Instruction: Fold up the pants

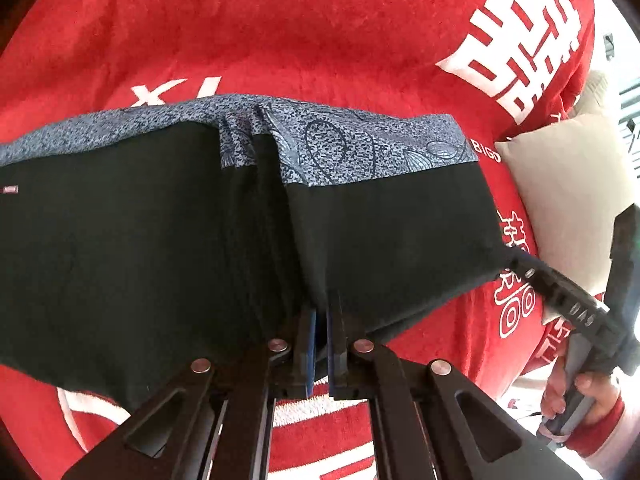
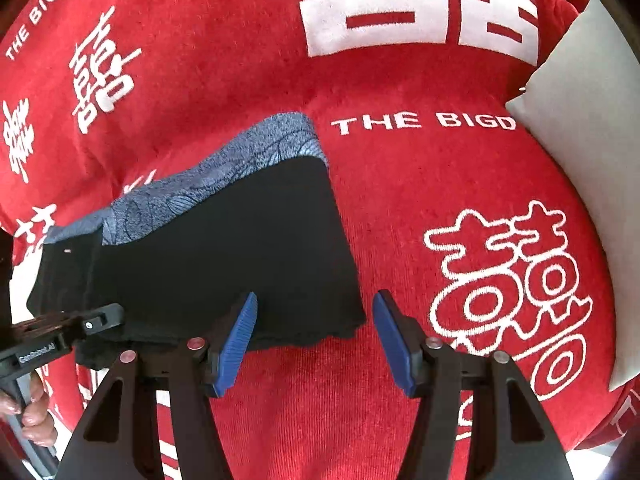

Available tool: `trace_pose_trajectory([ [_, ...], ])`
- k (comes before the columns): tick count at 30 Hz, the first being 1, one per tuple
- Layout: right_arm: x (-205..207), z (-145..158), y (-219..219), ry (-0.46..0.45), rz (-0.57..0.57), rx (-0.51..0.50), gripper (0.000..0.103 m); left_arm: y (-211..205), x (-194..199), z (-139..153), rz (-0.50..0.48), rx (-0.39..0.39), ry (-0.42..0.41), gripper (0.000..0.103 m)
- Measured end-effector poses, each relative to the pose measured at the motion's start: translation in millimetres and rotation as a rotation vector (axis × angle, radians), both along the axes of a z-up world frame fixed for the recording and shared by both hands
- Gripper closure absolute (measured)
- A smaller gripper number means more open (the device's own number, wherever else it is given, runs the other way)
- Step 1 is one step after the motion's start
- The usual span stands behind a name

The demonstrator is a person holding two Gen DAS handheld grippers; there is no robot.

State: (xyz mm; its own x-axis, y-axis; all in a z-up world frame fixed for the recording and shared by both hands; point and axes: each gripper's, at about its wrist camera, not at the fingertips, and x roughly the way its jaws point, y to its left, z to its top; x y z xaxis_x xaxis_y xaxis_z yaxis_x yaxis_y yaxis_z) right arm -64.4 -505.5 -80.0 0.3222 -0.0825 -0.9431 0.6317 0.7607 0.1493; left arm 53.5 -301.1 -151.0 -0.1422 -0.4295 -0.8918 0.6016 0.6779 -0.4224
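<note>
The pants [image 1: 160, 240] are black with a blue-grey patterned band along their far edge, lying on a red blanket [image 1: 300, 40]. My left gripper [image 1: 320, 320] is shut on the pants' near black edge, where the cloth bunches into folds. In the right wrist view the pants [image 2: 224, 248] lie left of centre. My right gripper [image 2: 316, 328] is open, its blue pads [image 2: 394, 344] straddling the pants' near right corner just above the blanket. The right gripper also shows at the right of the left wrist view [image 1: 520, 268], at the pants' corner.
The red blanket [image 2: 400, 220] with white characters and lettering covers the whole surface. A white pillow [image 2: 592, 140] lies at the right edge, also seen in the left wrist view [image 1: 568, 184]. A hand holds each gripper's handle [image 1: 580, 396].
</note>
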Motion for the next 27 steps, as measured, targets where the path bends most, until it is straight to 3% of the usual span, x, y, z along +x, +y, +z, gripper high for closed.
trace_pose_trajectory([
  [3,4.3,13.6,-21.3,-0.043,-0.044,-0.002,0.039,-4.1,-1.0,0.5,-0.004,0.01,-0.01,0.098],
  [4,9.1,15.4,-30.7,-0.05,-0.055,0.006,0.044,-5.5,-1.4,0.4,-0.005,0.012,-0.013,0.098],
  [5,16.0,15.7,-42.4,-0.057,-0.064,0.027,0.052,-3.2,-0.6,1.8,-0.005,0.013,-0.015,0.098],
  [6,24.6,13.9,-53.8,-0.061,-0.072,0.056,0.07,-4.1,-1.0,1.6,-0.005,0.014,-0.017,0.098],
  [7,32.7,11.1,-62.8,-0.062,-0.079,0.077,0.078,-4.3,-1.0,1.3,-0.004,0.015,-0.018,0.098],
  [9,52.7,0.4,-80.9,-0.058,-0.078,0.116,0.078,-2.8,-0.3,1.3,0.002,0.016,-0.016,0.098],
  [12,77.5,-28.6,-99.3,-0.056,-0.052,0.278,0.077,-4.2,-0.9,1.2,0.006,0.021,-0.018,0.098],
  [15,88.1,-43.4,-110.6,-0.066,-0.035,0.337,0.049,-3.3,-0.1,0.4,0.016,0.023,-0.013,0.098],
  [16,89.4,-47.3,-112.6,-0.079,-0.025,0.365,0.046,-2.8,0.3,0.1,0.017,0.022,-0.011,0.098],
  [18,91.2,-61.2,-116.4,-0.094,-0.019,0.472,0.048,-3.0,0.9,-0.1,0.02,0.024,-0.008,0.098],
  [19,91.3,-67.9,-118.5,-0.082,-0.037,0.512,0.06,-3.1,1.8,0.3,0.023,0.027,-0.004,0.098],
  [22,81.4,-69.7,-123.5,-0.094,-0.083,0.528,0.075,-6.8,3.7,0.7,0.017,0.033,-0.004,0.098],
  [24,71.6,-77.2,-125.3,-0.087,-0.131,0.536,0.075,-9.5,2.5,-1.5,0.002,0.042,-0.018,0.098],
  [25,70.6,-80.0,-124.1,-0.072,-0.142,0.528,0.064,-10.4,1.7,-2.2,-0.002,0.047,-0.025,0.098],
  [27,72.6,-78.0,-123.3,-0.062,-0.157,0.513,0.058,-9.0,0.3,-0.5,-0.007,0.051,-0.034,0.098],
])
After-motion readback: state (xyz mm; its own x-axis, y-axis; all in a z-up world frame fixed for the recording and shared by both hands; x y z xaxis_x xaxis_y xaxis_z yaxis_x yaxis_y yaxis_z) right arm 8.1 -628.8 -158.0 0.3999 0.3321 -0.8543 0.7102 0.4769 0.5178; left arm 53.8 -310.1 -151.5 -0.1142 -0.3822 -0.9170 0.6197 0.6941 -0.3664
